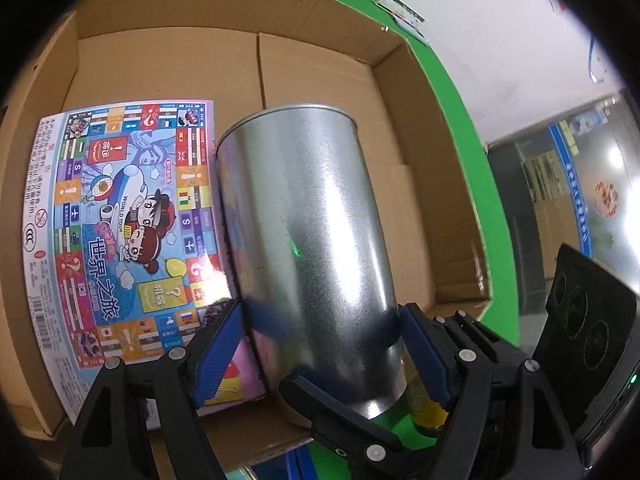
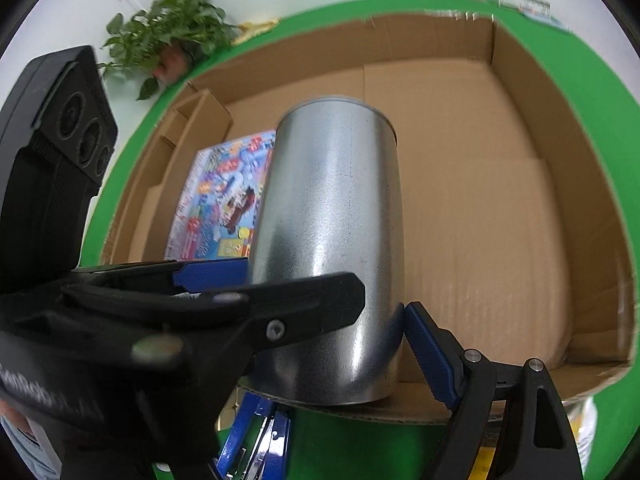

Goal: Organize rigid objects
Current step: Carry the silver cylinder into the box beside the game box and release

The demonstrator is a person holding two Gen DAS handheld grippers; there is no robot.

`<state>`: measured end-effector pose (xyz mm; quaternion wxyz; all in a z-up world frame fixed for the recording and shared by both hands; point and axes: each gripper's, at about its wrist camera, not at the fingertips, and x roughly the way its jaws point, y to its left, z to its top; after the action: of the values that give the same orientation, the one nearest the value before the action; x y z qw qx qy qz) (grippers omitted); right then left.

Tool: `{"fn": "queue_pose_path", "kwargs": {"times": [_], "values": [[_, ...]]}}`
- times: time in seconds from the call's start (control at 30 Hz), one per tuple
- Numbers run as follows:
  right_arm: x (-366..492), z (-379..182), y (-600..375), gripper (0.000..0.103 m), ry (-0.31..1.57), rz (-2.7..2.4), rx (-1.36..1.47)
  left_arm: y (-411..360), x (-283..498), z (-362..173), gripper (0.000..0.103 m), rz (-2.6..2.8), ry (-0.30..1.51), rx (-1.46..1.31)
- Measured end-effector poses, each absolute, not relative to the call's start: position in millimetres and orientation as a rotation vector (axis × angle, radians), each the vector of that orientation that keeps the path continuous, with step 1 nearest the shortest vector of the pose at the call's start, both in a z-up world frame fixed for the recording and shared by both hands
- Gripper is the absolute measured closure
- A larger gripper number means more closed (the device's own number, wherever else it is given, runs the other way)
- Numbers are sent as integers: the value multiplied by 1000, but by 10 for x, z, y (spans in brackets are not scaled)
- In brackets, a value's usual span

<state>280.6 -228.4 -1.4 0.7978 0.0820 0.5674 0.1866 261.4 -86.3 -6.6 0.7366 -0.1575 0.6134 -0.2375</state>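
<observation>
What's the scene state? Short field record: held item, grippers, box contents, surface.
held item: metal can, carried by both grippers, over the cardboard box
left gripper: pads pressed on the can's sides
right gripper: one pad shown against the can, the other hidden behind the left gripper
box contents: board game box lying flat, left of the can
surface: green table

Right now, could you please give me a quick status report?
Both tongs, left and right, clamped on tin. Tin over box. Game board lies alongside.
</observation>
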Motion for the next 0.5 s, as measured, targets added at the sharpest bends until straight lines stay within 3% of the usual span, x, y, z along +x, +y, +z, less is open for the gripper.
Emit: {"fn": "queue_pose_path", "kwargs": {"times": [0.27,0.5], "values": [[2694,39,-2292,19,1209,448,183,-905,2500,94,24,-518,1339,-318],[2310,393,-2463,13,1095,488,179,-686,1957,674,24,-459,1089,-239]]}}
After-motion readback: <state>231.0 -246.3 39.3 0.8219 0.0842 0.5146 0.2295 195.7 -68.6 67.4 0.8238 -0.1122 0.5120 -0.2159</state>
